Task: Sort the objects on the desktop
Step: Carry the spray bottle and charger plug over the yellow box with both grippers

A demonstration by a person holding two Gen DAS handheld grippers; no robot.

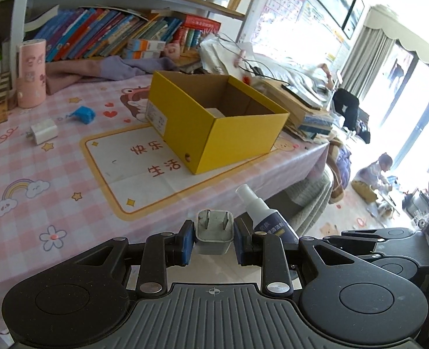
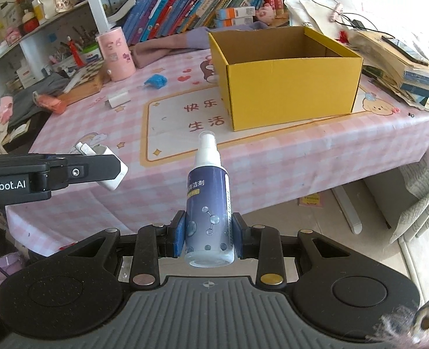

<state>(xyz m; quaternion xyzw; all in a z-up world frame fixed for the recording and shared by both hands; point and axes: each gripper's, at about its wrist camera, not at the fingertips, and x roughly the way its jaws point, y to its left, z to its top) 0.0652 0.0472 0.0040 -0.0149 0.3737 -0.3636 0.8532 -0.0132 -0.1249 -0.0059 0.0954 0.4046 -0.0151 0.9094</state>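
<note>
While clamped in left gripper (image 1: 214,242), white two-prong plug adapter (image 1: 214,232) prongs forward; right gripper (image 2: 208,238) gripping blue-labelled white spray bottle (image 2: 208,209), nozzle forward toward open yellow cardboard box (image 2: 284,87)

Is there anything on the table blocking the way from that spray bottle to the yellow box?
Nothing visible does. The right gripper holds the spray bottle at the table's near edge, and only bare tablecloth lies between it and the open yellow box.

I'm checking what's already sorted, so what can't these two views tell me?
- Yellow box contents: in the right wrist view, its front wall hides the floor.
- Left wrist view: something pale lies inside, mostly hidden by the wall.
- Spray bottle label: partly hidden by the right gripper.
</note>
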